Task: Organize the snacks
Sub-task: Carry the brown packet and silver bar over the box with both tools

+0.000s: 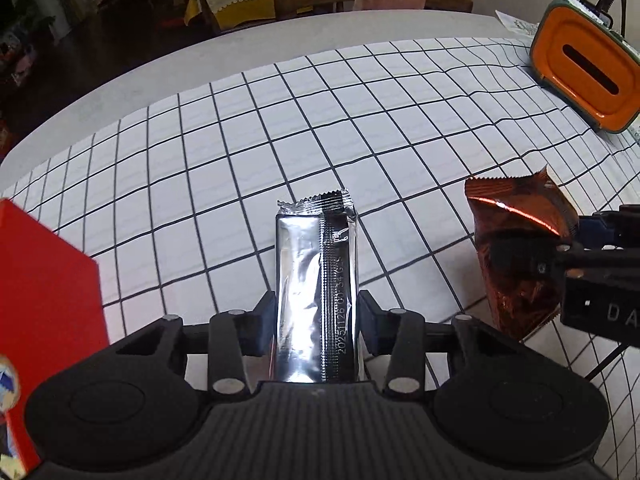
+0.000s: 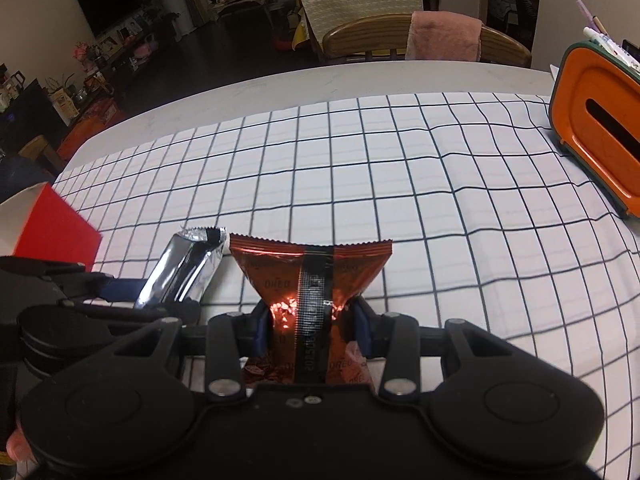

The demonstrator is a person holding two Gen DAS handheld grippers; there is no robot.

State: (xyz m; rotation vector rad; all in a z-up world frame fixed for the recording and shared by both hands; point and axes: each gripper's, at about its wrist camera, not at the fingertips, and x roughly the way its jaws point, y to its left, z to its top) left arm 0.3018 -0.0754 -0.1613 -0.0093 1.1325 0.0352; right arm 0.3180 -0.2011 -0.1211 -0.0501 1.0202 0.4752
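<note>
My left gripper (image 1: 316,312) is shut on a silver foil snack bar (image 1: 316,276), held above the checked tablecloth with its seam side up. My right gripper (image 2: 312,320) is shut on a red-brown Oreo packet (image 2: 308,268), squeezed at its middle. The two snacks are side by side: the Oreo packet (image 1: 520,256) shows at the right of the left wrist view with the right gripper behind it, and the silver bar (image 2: 184,272) shows at the left of the right wrist view. A red box (image 1: 44,276) stands open at the left, also in the right wrist view (image 2: 52,224).
An orange tissue holder (image 2: 600,128) with pens behind it stands at the table's far right, also in the left wrist view (image 1: 588,68). A wooden chair (image 2: 424,40) with a pink cloth stands beyond the far edge. The checked tablecloth (image 2: 360,168) covers the table.
</note>
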